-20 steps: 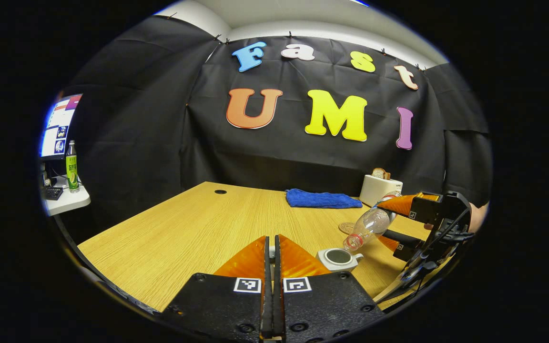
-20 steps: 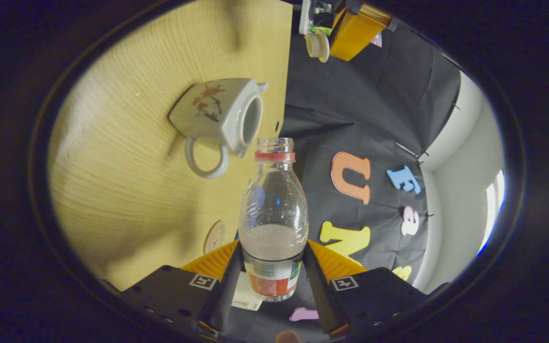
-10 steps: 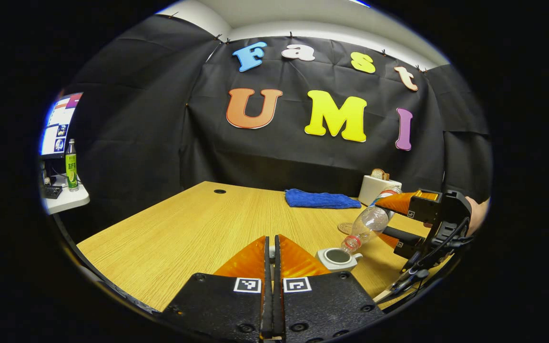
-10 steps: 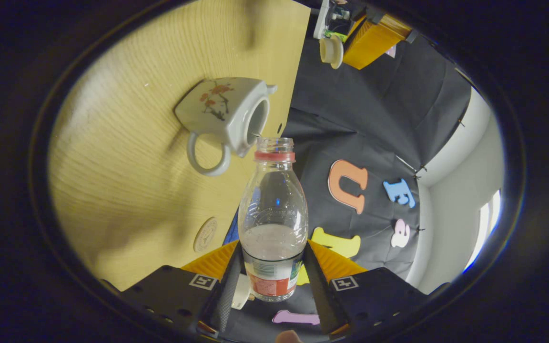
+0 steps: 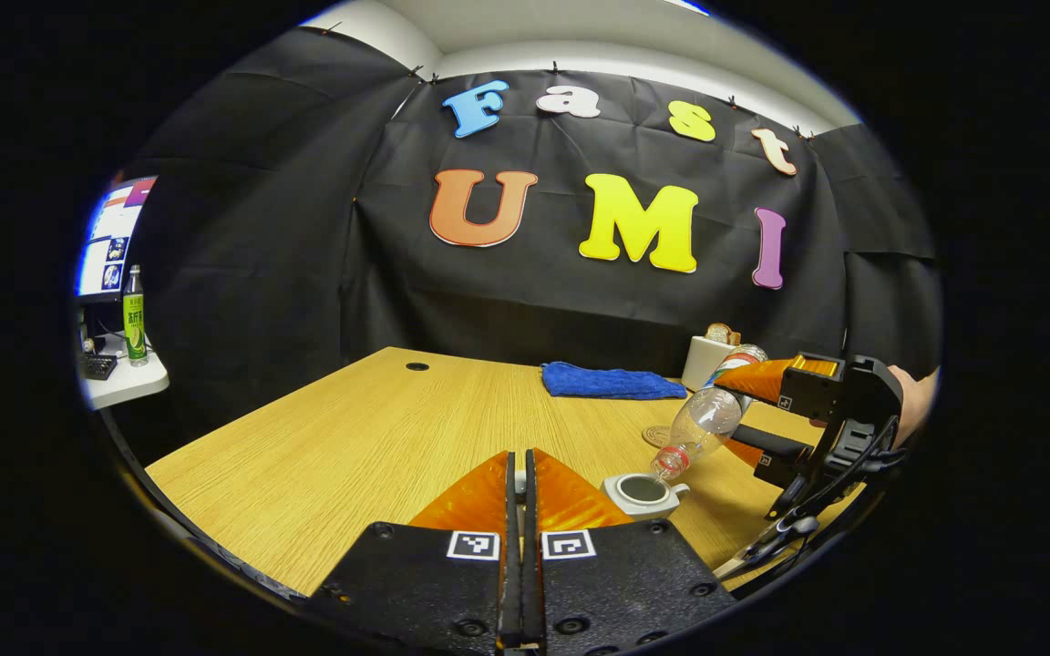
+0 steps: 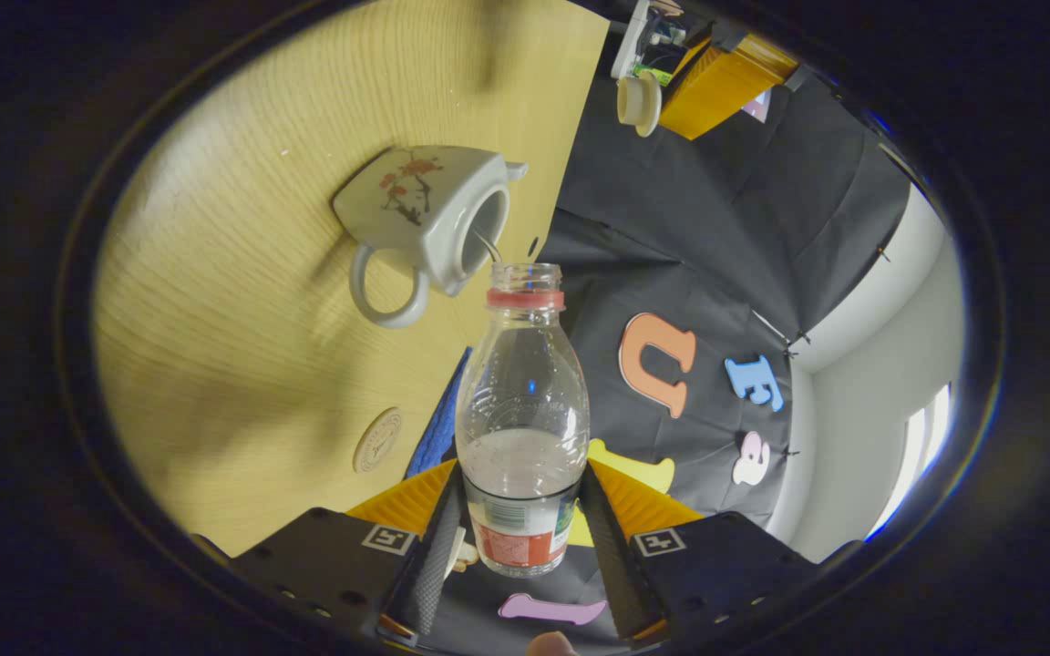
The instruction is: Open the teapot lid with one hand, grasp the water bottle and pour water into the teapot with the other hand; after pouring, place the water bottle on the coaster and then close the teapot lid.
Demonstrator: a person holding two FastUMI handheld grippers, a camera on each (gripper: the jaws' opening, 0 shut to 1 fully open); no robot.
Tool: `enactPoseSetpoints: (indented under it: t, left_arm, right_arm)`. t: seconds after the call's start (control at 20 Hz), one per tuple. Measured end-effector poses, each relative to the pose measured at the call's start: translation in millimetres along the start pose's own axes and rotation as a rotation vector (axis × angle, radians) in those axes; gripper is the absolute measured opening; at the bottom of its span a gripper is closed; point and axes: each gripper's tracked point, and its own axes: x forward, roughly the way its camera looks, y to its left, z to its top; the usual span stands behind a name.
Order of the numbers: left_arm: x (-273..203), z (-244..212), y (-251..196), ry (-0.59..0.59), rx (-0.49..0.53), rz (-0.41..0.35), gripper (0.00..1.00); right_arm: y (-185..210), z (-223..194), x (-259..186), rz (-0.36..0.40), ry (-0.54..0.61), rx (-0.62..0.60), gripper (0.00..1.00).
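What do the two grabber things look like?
The left gripper and the right gripper each have a chunky black body with small screws and two long wedge-shaped fingers with ribbed sides. A square black-and-white marker sits on each half. In the left gripper view, thin black cables hang under the right gripper.

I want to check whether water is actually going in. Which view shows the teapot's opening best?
The right gripper view: the teapot sits close, its open mouth facing the water bottle, a thin stream reaching in. In the left gripper view the teapot is small and far, its opening a dark oval.
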Motion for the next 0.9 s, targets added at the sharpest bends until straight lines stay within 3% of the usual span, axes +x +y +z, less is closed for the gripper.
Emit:
enactPoseSetpoints:
  t: [0.9]
  left_arm:
    - [-1, -3, 3, 0.014, -0.003, 0.002, 0.03]
  right_arm:
    - [-17, 4, 3, -0.038, -0.022, -0.11, 0.71]
